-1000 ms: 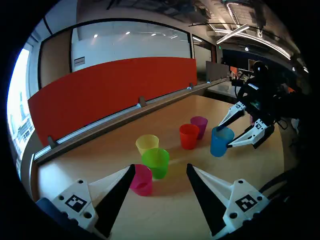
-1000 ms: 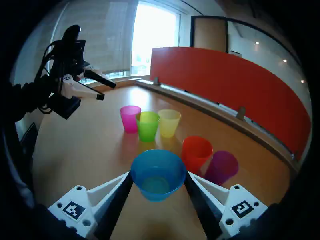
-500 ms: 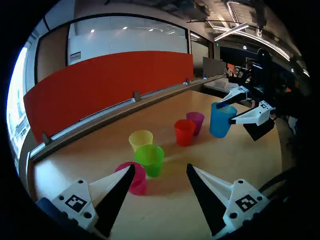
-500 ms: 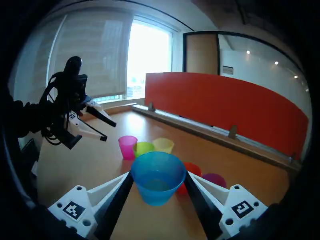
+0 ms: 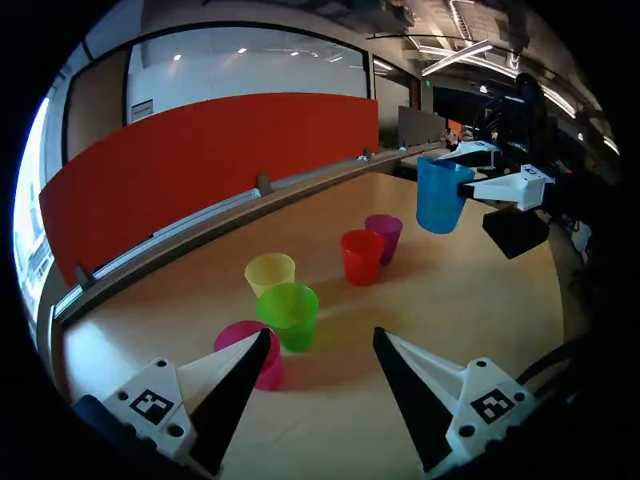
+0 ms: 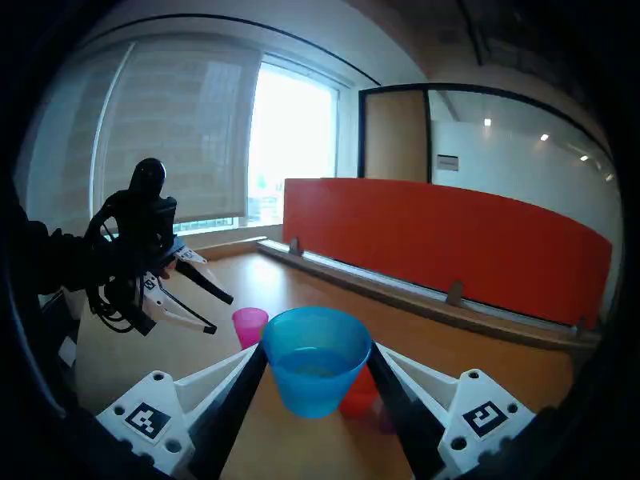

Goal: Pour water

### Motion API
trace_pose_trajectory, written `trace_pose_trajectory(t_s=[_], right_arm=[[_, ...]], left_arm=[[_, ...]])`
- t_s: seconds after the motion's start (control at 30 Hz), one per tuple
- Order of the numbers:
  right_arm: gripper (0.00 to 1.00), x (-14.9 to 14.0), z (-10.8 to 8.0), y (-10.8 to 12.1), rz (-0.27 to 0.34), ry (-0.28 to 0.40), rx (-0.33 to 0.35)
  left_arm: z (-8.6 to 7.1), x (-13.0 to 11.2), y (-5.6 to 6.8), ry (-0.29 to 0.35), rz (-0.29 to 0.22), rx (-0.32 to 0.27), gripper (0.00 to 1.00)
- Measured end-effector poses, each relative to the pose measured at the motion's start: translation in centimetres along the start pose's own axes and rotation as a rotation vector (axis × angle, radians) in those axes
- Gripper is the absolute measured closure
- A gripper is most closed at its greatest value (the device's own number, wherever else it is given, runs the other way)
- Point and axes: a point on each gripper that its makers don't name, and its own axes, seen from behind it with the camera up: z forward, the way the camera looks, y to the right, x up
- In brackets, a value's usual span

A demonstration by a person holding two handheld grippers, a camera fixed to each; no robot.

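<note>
Presently, the right gripper is clamping both fingers against the sides of a translucent blue plastic cup. In the left gripper view, that gripper is holding the cup in the air, clear of the light wooden table. There the cup is hanging roughly upright, above and beyond the row of standing cups. In the right gripper view a shallow level of water is showing low inside the cup.

The left gripper is hovering over the table with its jaws spread wide and nothing between them. It is showing the same released state in the right gripper view, where a person's dark sleeve is carrying it.

Five further plastic cups are standing on the table:
- A pink cup is sitting partly behind the left gripper's own left finger.
- A green cup is standing just beside the pink one.
- A yellow cup is standing just behind the green one.
- An orange-red cup and a purple cup are standing side by side, well apart from those three.

In the right gripper view the pink cup is appearing past the blue cup's left side. The orange-red cup is showing low behind it.

A long red partition panel is running along the table's far edge.
</note>
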Motion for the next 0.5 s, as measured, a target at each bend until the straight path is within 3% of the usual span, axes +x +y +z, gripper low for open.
trace_pose_trajectory(t_s=[0.5], right_arm=[[0.08,2.4,-0.3,1.1,-0.024,0.036,-0.021]], left_arm=[[1.8,-1.6,0.9,-0.036,-0.009,-0.04,0.05]])
